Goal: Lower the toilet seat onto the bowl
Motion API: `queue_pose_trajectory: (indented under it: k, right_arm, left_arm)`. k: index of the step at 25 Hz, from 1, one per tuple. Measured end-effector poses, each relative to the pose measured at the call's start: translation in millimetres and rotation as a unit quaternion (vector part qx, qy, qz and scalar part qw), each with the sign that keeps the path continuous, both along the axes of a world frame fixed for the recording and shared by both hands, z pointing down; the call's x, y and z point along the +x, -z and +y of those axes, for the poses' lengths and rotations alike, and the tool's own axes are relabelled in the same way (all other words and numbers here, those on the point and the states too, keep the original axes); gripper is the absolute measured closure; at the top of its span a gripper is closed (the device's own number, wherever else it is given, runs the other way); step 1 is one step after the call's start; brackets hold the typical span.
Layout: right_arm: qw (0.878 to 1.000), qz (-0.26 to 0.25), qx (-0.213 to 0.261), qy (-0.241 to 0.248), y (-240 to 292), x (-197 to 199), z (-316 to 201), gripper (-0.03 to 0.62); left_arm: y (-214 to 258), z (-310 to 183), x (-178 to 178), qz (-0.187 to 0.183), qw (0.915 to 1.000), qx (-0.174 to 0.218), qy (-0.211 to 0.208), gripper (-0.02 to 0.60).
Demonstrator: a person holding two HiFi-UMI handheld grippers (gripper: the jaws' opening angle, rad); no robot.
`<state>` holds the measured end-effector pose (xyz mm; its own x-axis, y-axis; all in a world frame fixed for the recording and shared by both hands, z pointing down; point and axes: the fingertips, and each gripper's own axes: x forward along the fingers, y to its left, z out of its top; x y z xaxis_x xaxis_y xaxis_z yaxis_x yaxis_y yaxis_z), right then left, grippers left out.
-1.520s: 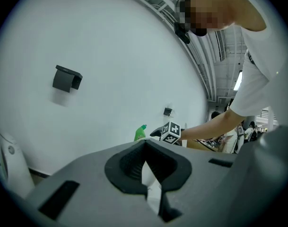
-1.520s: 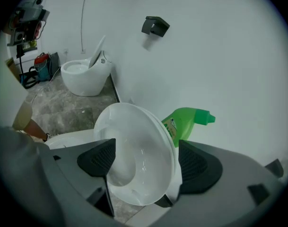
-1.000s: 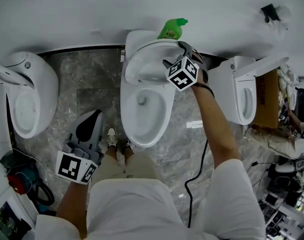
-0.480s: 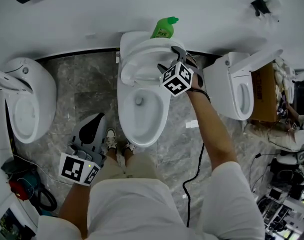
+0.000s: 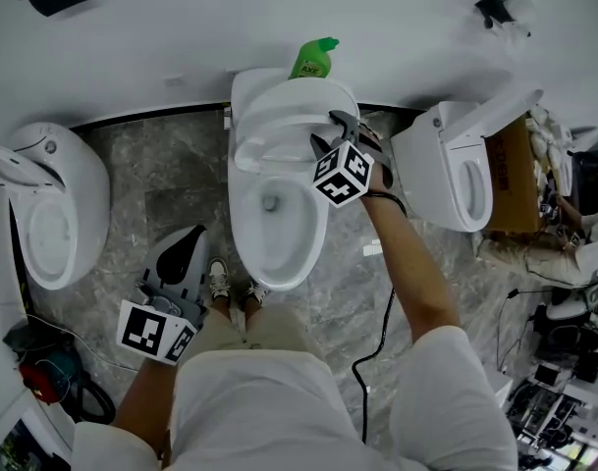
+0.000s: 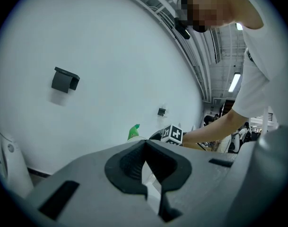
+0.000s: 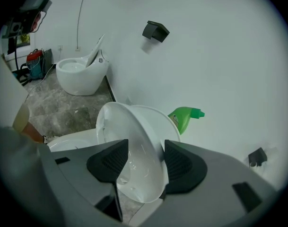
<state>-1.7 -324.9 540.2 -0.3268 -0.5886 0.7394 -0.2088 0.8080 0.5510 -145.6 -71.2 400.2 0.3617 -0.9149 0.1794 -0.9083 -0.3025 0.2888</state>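
Note:
The white toilet's seat (image 5: 275, 129) stands raised and tilted forward over the bowl (image 5: 247, 248), with the lid (image 7: 159, 119) behind it. My right gripper (image 5: 328, 133) is at the seat's right edge. In the right gripper view its jaws (image 7: 141, 162) are closing, with the seat's rim (image 7: 140, 174) between the pads and both pads on it. My left gripper (image 5: 179, 253) hangs low by the person's left leg, away from the toilet. It points up at the wall, jaws (image 6: 147, 174) together with nothing in them.
A green spray bottle (image 5: 313, 59) stands on the cistern behind the lid. Another toilet (image 5: 53, 204) is on the left and one with a raised lid (image 5: 456, 175) on the right, beside a cardboard box (image 5: 519, 180). A black cable (image 5: 377, 332) trails over the marble floor.
The right gripper has drawn the seat forward and down from the lid, and its jaws have narrowed onto the rim. The left gripper has stayed put.

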Motion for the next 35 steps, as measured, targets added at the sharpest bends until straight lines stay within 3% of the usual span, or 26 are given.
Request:
queue_pose_trajectory:
  k: [8, 21, 35]
  right_arm:
    - [0.999, -0.010, 0.017, -0.028, 8, 6, 14, 0.453]
    - [1.000, -0.005, 0.020, -0.016, 8, 17, 48, 0.465]
    - [1.000, 0.006, -0.019, 0.000, -3, 38, 122, 0.477]
  left_arm:
    - [2, 4, 4, 0.004, 0.9998, 0.006, -0.017, 0.586]
    - [-4, 12, 10, 0.009, 0.9993, -0.001, -0.037, 0.586]
    - [-14, 14, 25, 0.022, 0.9974, -0.004, -0.068, 0.586]
